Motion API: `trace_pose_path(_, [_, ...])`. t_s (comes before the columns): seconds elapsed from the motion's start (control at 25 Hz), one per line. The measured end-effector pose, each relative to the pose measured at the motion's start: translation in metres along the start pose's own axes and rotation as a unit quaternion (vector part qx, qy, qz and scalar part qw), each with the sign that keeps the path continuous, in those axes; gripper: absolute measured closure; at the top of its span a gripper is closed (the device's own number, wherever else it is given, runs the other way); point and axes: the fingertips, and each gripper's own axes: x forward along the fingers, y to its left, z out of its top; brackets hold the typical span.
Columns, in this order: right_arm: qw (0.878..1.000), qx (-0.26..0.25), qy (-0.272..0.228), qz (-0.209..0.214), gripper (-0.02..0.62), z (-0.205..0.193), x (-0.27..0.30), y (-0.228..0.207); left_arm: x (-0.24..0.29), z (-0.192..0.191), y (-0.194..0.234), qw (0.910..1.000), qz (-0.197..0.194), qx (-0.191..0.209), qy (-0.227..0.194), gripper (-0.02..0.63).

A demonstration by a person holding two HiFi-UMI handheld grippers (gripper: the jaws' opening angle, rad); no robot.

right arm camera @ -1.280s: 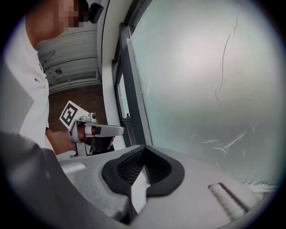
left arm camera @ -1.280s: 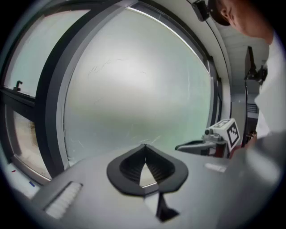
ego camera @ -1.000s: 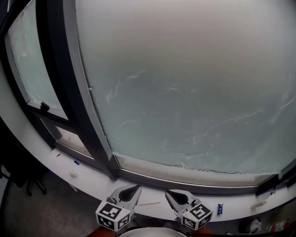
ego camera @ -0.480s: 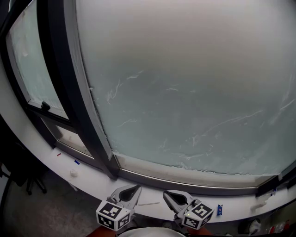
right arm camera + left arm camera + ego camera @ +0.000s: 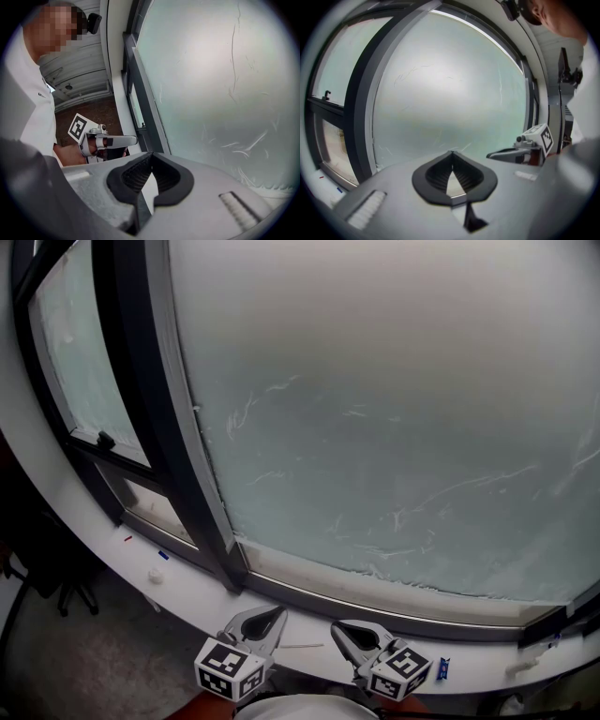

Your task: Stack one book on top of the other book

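Facing a window (image 5: 375,427), left hand-held gripper (image 5: 277,616) and right hand-held gripper (image 5: 337,627) closed, empty; no books visible, stacking apparently unstarted.

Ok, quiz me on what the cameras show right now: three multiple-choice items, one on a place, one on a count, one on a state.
1. Where do the left gripper and the right gripper point in the head view?
A. At the white sill below the frosted window
B. Into a drawer
C. At a stack of books

2. How many books are in view?
A. Two
B. One
C. None

3. How do both grippers' jaws stand?
A. Wide apart
B. Shut, nothing between them
C. Clamped on a book

Answers:
1 A: both tips lie against the sill at the picture's bottom edge.
2 C: no view shows a book.
3 B: each gripper view shows its pads meeting with nothing held.
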Motion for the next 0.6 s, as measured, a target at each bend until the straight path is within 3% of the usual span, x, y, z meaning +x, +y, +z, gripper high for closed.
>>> trace_pose_path(0.32, [0.997,-0.029,0.023,0.074,0.594,-0.004,-0.008,0.015,-0.020,-0.010,-0.017,0.9978,0.061,-0.018,-0.017,0.601])
trace_pose_path(0.6, [0.987,-0.039,0.056,0.145,0.594,-0.023,-0.012,0.026,-0.042,-0.034,-0.029,0.9896,0.131,-0.053,-0.025,0.600])
